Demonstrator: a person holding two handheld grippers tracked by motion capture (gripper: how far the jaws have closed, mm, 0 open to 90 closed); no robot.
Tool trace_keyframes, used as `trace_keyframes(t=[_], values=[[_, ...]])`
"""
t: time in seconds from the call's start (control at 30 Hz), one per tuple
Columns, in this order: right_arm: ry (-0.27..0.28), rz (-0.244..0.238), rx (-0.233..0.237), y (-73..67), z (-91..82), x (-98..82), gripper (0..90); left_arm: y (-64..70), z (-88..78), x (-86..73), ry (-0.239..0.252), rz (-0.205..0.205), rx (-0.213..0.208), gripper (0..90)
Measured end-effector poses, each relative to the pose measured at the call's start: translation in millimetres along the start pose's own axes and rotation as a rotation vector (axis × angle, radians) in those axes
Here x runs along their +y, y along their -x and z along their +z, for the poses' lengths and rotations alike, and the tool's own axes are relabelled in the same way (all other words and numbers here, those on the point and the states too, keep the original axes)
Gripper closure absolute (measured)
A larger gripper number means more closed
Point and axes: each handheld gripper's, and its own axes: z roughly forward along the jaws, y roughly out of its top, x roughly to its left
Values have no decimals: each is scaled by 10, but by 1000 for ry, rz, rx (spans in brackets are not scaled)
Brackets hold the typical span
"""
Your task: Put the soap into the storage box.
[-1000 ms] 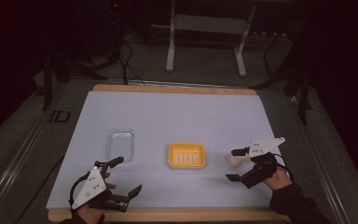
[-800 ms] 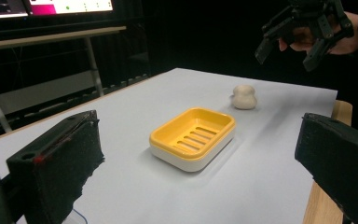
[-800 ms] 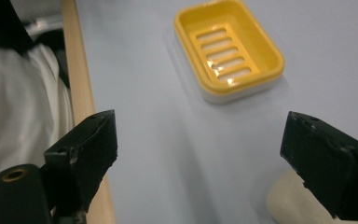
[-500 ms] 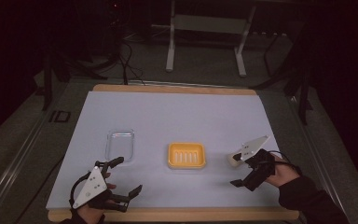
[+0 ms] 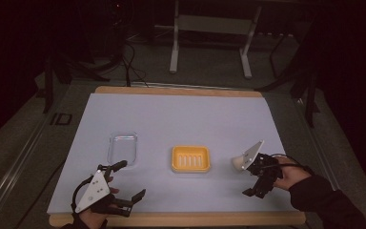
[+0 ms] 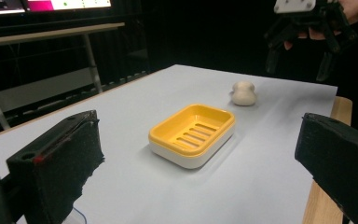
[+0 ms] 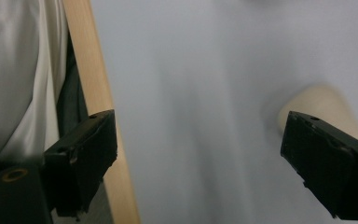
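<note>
A yellow soap dish (image 5: 190, 159) (image 6: 193, 133) with a white base sits at the table's middle front. A cream soap bar (image 5: 237, 162) (image 6: 244, 93) (image 7: 314, 100) lies on the white sheet to its right. My right gripper (image 5: 253, 180) (image 7: 205, 163) is open right beside the soap, which lies just past one of its jaws, and nothing is between the jaws. From the left gripper view the right gripper (image 6: 307, 37) hangs above the soap. My left gripper (image 5: 126, 181) (image 6: 200, 177) stands open near the front left, facing the dish.
A clear plastic tray (image 5: 123, 148) lies left of the dish, just beyond my left gripper. The table's wooden front edge (image 5: 181, 219) (image 7: 98, 93) runs close under both hands. Metal stand legs (image 5: 209, 43) are on the floor behind the table.
My right gripper has turned and shifted a little toward the front edge beside the soap. The soap, dish and left gripper have stayed where they were.
</note>
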Motion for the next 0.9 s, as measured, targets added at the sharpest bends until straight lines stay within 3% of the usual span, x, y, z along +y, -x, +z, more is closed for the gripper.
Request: trace_keyframes(t=[0.17, 0.33, 0.37, 0.4, 0.53, 0.67, 0.73, 0.8, 0.9], values=[[-63, 58, 47, 64, 70, -29, 107, -1, -1, -1, 1, 1, -1, 7], [-112, 62, 59, 85, 99, -61, 107, 0, 0, -2, 1, 0, -1, 7], [-112, 62, 59, 85, 99, -61, 107, 2, 6, -4, -1, -1, -2, 7], [-162, 76, 53, 118, 106, -98, 107, 3, 8, -5, -3, 0, -4, 7], [-189, 69, 4, 144, 91, -147, 106, 6, 6, -4, -1, 2, -7, 7], [-196, 72, 48, 206, 78, -209, 107, 8, 5, -4, -1, 4, -9, 7], [-227, 79, 62, 235, 92, -249, 108, 8, 5, -4, 0, 2, -11, 8], [-257, 99, 88, 279, 111, -292, 108, 8, 5, -4, 1, 3, -13, 7], [-279, 146, 86, 356, 126, -345, 138, 15, 6, -1, 7, 7, -22, 7]])
